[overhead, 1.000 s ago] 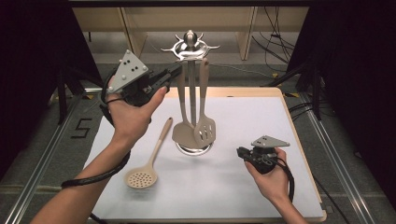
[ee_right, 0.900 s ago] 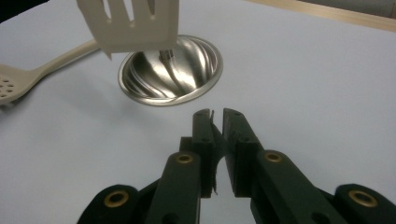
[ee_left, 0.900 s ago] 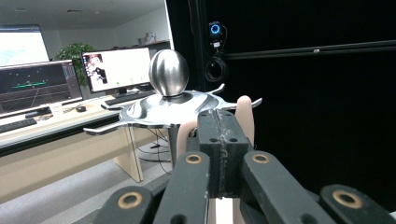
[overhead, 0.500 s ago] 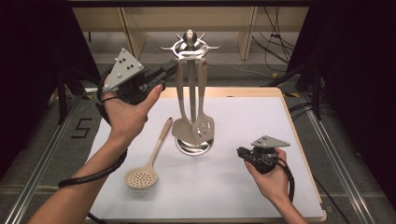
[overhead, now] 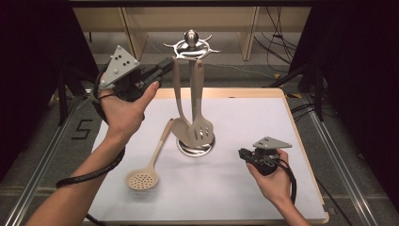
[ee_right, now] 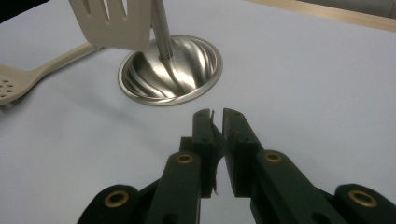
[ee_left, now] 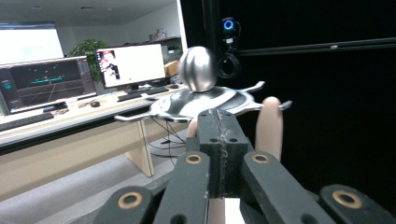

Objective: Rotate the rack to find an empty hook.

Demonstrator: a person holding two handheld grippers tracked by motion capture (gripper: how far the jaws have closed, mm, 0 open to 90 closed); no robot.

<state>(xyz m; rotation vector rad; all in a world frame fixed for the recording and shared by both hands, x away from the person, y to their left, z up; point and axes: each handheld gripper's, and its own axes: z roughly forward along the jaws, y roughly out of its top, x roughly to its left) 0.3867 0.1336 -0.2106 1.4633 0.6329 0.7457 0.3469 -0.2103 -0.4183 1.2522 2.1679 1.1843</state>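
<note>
A steel utensil stand (overhead: 190,45) rises from a round base (overhead: 189,151) on the white table top. Two beige utensils hang from its hooks: a solid turner (overhead: 177,94) and a slotted turner (overhead: 201,134). A beige skimmer (overhead: 141,179) lies flat to the left of the base. My left gripper (overhead: 165,66) is raised beside the top of the solid turner's handle; its jaws are shut with nothing seen between them. In its own view the left gripper (ee_left: 219,123) points at the stand's knob (ee_left: 198,67). My right gripper (overhead: 242,154) rests low on the table, right of the base (ee_right: 170,70), jaws a slit apart and empty.
The white mat (overhead: 282,122) has a wooden rim at the far and right sides. Metal rails (overhead: 42,155) run along both sides of the table, with dark curtains beyond. Desks with monitors (ee_left: 130,65) stand far behind the stand.
My left gripper has shifted slightly up and to the left near the stand's top. The right hand has kept still.
</note>
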